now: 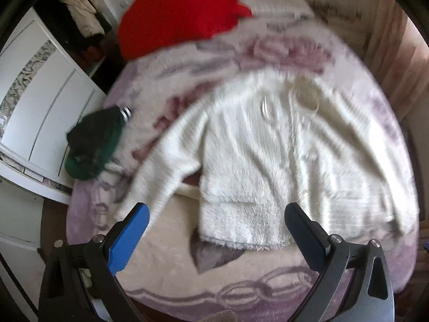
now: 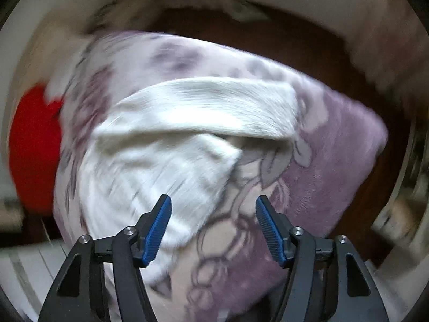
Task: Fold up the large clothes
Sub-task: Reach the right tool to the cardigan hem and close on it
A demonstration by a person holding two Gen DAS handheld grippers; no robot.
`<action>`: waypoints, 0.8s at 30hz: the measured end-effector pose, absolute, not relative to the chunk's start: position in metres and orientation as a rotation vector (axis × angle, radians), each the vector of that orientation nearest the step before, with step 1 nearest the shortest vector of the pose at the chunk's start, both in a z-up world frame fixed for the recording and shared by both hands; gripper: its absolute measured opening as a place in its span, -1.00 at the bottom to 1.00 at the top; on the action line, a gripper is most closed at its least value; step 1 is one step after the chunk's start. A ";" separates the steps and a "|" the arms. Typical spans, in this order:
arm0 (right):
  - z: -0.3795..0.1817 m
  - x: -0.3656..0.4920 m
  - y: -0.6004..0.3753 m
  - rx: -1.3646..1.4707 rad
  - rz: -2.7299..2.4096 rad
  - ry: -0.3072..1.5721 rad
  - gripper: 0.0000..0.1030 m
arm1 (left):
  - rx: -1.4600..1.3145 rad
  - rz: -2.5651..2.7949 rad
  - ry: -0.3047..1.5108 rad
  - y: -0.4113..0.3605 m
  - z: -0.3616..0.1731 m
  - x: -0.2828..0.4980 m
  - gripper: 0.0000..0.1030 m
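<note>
A white fluffy jacket (image 1: 268,155) lies spread flat on a purple-and-cream patterned blanket (image 1: 187,276), sleeves out to both sides. My left gripper (image 1: 214,214) is open and empty, hovering above the jacket's bottom hem. In the right wrist view the jacket (image 2: 161,147) shows blurred, one sleeve (image 2: 214,107) stretched across the blanket (image 2: 321,174). My right gripper (image 2: 213,209) is open and empty above the jacket's edge.
A red garment (image 1: 182,13) lies at the blanket's far left, also in the right wrist view (image 2: 34,147). A dark green garment (image 1: 93,147) lies at the left edge. A white wardrobe (image 1: 45,112) stands to the left. Dark wooden floor (image 2: 268,35) lies beyond the bed.
</note>
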State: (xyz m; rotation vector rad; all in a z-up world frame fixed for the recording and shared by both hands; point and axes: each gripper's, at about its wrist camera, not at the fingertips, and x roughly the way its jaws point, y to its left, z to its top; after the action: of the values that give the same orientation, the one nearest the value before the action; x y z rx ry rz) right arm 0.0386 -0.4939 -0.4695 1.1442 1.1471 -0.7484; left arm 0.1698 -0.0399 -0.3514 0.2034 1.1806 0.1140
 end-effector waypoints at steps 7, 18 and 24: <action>-0.664 0.001 -0.574 1.593 -0.842 1.000 0.49 | 0.184 0.181 1.330 -0.083 -0.469 0.197 1.00; -0.678 0.009 -0.600 1.591 -0.907 0.559 -0.73 | 0.179 0.200 1.357 -0.112 -0.517 0.226 1.00; -0.629 0.049 -0.638 1.449 -0.895 0.589 -0.75 | 0.127 0.198 1.350 -0.106 -0.524 0.246 1.00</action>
State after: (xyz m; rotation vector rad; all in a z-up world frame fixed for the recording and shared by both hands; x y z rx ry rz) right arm 0.0490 -0.6377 -0.6290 1.4489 0.5891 -0.8947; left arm 0.2462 -0.1065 -0.5237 0.1269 1.3498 0.1977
